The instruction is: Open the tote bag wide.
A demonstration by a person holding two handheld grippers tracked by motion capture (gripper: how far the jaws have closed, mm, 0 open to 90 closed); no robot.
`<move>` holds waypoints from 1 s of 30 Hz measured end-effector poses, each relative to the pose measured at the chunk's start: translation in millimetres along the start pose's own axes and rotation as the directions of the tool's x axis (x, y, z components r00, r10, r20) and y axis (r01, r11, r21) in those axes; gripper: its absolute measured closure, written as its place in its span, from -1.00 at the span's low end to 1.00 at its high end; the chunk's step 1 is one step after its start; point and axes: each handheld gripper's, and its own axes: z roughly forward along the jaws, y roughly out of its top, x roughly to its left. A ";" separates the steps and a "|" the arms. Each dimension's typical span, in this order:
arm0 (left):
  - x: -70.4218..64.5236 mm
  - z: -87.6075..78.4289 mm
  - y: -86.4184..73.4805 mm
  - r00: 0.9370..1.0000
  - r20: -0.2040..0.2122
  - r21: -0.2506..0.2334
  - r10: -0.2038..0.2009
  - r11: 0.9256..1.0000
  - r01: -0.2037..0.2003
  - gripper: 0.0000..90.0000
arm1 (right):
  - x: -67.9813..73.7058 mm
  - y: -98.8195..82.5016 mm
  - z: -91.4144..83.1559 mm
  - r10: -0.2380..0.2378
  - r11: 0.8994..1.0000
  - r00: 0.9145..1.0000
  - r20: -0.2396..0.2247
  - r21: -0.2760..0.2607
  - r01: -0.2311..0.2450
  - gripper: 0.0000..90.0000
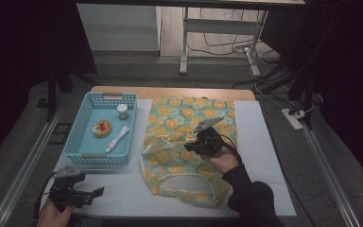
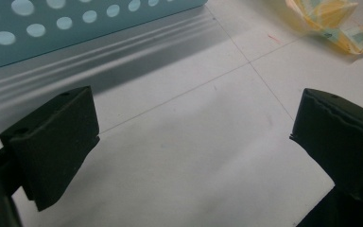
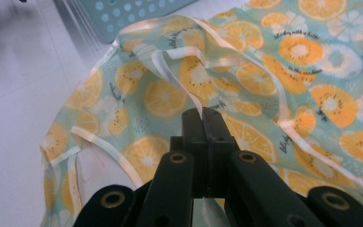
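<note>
The right gripper (image 3: 203, 113), jaws pinching the ribbon edge of the orange-print bag (image 1: 189, 142) on the desk (image 1: 264, 142), should lift slowly, keeping the pinch firm; the left gripper (image 2: 194, 137), jaws spread, could steady it.

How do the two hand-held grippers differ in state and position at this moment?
The left hand-held gripper has its jaws wide apart with nothing between them; the right hand-held gripper is shut on the pale trim of the orange-print bag. The left one sits over bare white table near the blue basket; the right one is above the bag, lifting its edge. Both are black two-jaw tools, each held in a hand.
</note>
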 end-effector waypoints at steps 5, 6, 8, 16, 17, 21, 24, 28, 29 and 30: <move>0.3 0.0 -0.1 1.000 0.001 -0.003 -0.004 1.000 0.004 -0.96 | 0.4 11.1 -3.2 -0.013 1.000 1.000 -0.001 -0.018 0.013 1.00; 0.4 -0.1 -0.1 1.000 0.001 -0.003 -0.005 1.000 0.005 -0.96 | 0.3 12.8 -3.7 -0.015 1.000 1.000 -0.001 -0.023 0.015 1.00; 0.5 -0.1 -0.2 1.000 0.001 -0.004 -0.006 1.000 0.006 -0.96 | -0.3 15.8 -5.1 -0.018 0.999 1.000 0.001 -0.030 0.018 1.00; 0.9 0.0 -0.1 1.000 0.003 -0.003 -0.008 1.000 0.008 -0.96 | -1.4 28.7 -12.5 -0.026 0.998 1.000 0.014 -0.054 0.027 1.00; 0.9 0.0 -0.1 1.000 0.003 -0.003 -0.008 1.000 0.008 -0.96 | -1.4 30.3 -13.4 -0.024 0.998 1.000 0.017 -0.056 0.025 1.00; 1.2 0.1 -0.1 1.000 0.005 -0.002 -0.010 1.000 0.010 -0.96 | -2.2 35.9 -15.7 -0.024 0.998 1.000 0.019 -0.066 0.025 1.00; 1.3 0.0 -0.1 1.000 0.005 -0.003 -0.011 1.000 0.011 -0.96 | -2.2 40.1 -16.2 -0.031 0.997 0.999 0.022 -0.069 0.033 1.00; 1.3 -0.1 -0.2 1.000 0.004 -0.003 -0.011 1.000 0.011 -0.96 | -1.4 45.0 -16.2 -0.039 0.996 0.999 0.028 -0.078 0.041 1.00; 1.2 0.0 -0.2 1.000 0.004 -0.003 -0.010 1.000 0.010 -0.96 | -1.4 45.6 -16.2 -0.037 0.996 0.999 0.027 -0.080 0.039 1.00; 1.1 0.0 -0.1 1.000 0.004 -0.003 -0.009 1.000 0.009 -0.96 | -1.8 46.1 -16.0 -0.038 0.996 0.999 0.025 -0.082 0.040 1.00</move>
